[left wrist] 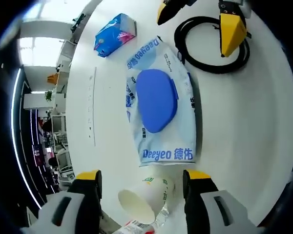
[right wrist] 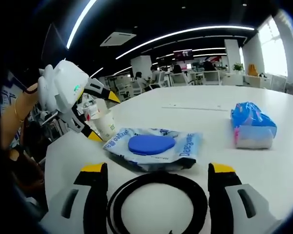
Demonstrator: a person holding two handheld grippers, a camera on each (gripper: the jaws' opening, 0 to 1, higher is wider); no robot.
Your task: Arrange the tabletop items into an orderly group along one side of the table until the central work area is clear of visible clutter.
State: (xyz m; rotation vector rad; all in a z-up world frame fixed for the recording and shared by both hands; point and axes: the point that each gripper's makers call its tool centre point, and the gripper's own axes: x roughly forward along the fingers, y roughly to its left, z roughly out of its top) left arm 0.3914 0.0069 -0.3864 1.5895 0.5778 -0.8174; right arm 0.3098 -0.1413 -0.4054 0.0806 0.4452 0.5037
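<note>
The left gripper (left wrist: 142, 187) hangs with jaws apart around a tipped paper cup (left wrist: 144, 199), near the wet-wipes pack (left wrist: 161, 105). The right gripper (right wrist: 156, 176), jaws apart, straddles a black cable coil (right wrist: 157, 201).

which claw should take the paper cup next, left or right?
Left. The left claw is open with the tipped paper cup between its jaws; the right claw straddles the black cable coil.

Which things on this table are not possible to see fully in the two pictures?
- Paper cup: left gripper view, base hidden by crumpled wrapper, itself cut by the edge.
- Black cable coil: right gripper view, near side cut off at the bottom.
- Tissue pack: print too blurred to read.
</note>
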